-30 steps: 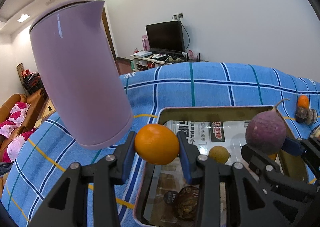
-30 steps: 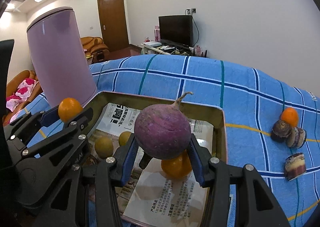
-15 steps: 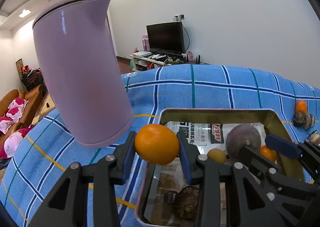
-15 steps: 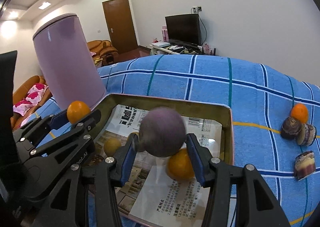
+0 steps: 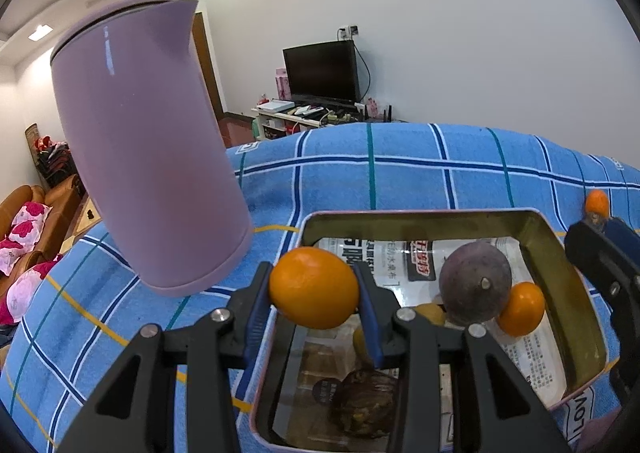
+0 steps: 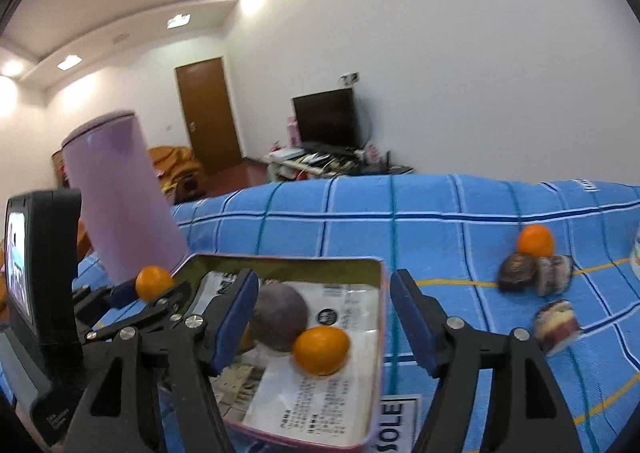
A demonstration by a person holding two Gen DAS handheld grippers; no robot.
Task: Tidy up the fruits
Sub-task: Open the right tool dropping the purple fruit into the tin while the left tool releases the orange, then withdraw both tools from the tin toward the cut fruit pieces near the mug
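Purple root (image 6: 280, 316) dropped into tin (image 6: 376, 349); right tongs (image 6: 322, 327) opening, empty.

We see a round purple fruit (image 5: 475, 285) lying in the paper-lined tin tray (image 5: 560, 265), touching an orange (image 5: 521, 308); another orange (image 5: 314, 287) hangs pinched above the tray's edge.

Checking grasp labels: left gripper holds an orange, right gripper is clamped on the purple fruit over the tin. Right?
Not quite. The right gripper holds nothing: its jaws are opening, and the purple fruit sits in the tin, per the right wrist view. The left gripper does hold the orange.
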